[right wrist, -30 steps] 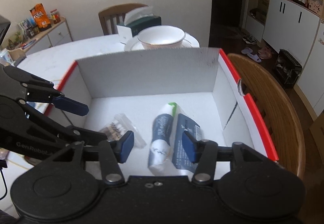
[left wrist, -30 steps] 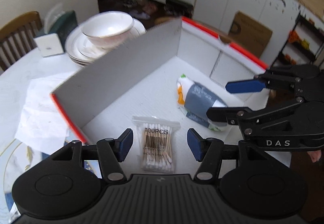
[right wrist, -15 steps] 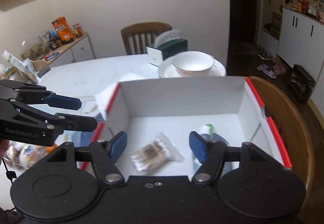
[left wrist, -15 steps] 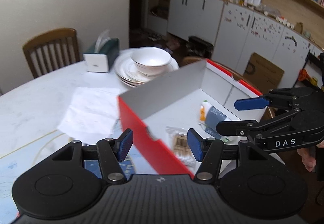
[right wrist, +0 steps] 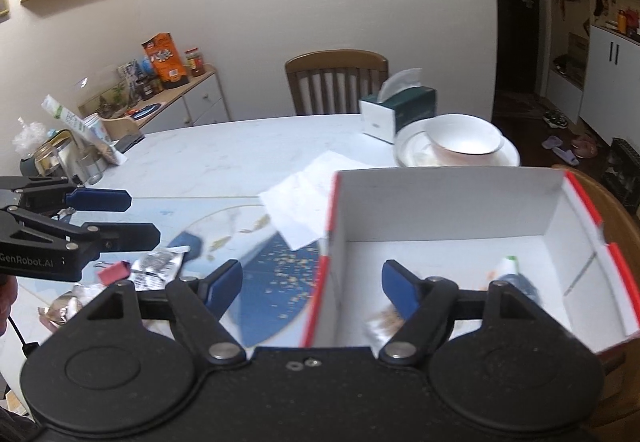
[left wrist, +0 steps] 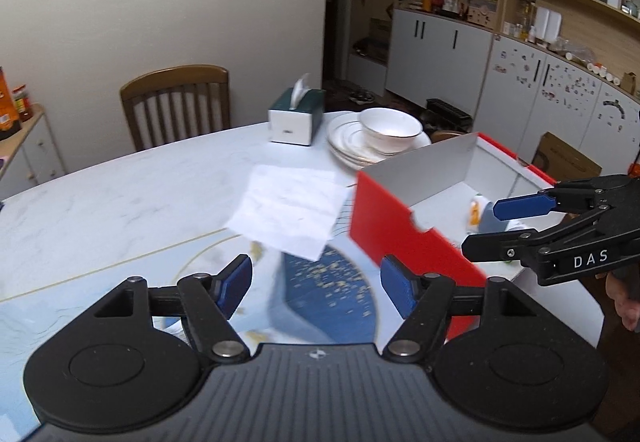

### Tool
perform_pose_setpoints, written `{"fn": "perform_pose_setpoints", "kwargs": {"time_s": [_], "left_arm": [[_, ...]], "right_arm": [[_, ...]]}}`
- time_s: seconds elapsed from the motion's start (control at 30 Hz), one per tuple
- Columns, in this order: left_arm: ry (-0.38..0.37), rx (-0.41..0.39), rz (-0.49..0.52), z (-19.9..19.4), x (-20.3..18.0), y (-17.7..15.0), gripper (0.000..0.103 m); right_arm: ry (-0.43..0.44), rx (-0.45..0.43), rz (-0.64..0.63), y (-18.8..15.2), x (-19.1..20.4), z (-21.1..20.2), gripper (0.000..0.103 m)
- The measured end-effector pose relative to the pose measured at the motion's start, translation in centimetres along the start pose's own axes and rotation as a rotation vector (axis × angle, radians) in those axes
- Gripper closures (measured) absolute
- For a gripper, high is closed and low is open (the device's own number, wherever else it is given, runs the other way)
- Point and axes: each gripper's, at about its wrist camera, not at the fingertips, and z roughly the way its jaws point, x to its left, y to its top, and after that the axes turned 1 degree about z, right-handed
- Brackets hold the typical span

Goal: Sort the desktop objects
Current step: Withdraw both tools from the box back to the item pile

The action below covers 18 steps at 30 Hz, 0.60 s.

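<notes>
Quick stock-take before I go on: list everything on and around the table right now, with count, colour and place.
box: one, red outside, white inside, table's right edge
tube: one, grey and white, inside box
swab bag: one, clear, inside box, blurred
paper sheet: one, white, beside box
silver sachet: one, table's left part
red clip: one, beside sachet
bowl: one, white, on stacked plates
tissue box: one, green and white, far side
chair: one, wooden, behind table
left gripper: jaws open, empty, just been opening
right gripper: jaws open, empty, just been opening

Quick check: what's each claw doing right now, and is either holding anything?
Left claw: open, empty, jaws just opening.
Right claw: open, empty, jaws just opening.
</notes>
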Motion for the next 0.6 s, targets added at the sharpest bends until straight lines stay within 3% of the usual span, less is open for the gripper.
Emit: {"fn": "perform_pose_setpoints", "kwargs": {"time_s": [0.27,0.6], "left_arm": [[0.058,-0.036,-0.012,-2.3,3.5,-1.7,0.021],[0.07,-0.031,-0.05,-4.3,7.7,-4.3,0.02]], "right_arm": [[0.008,-0.003,-0.019,0.1,4.0,0.9,0.02],[0.016,0.004,-0.032,-0.1,8.4,2.6,0.013]]}}
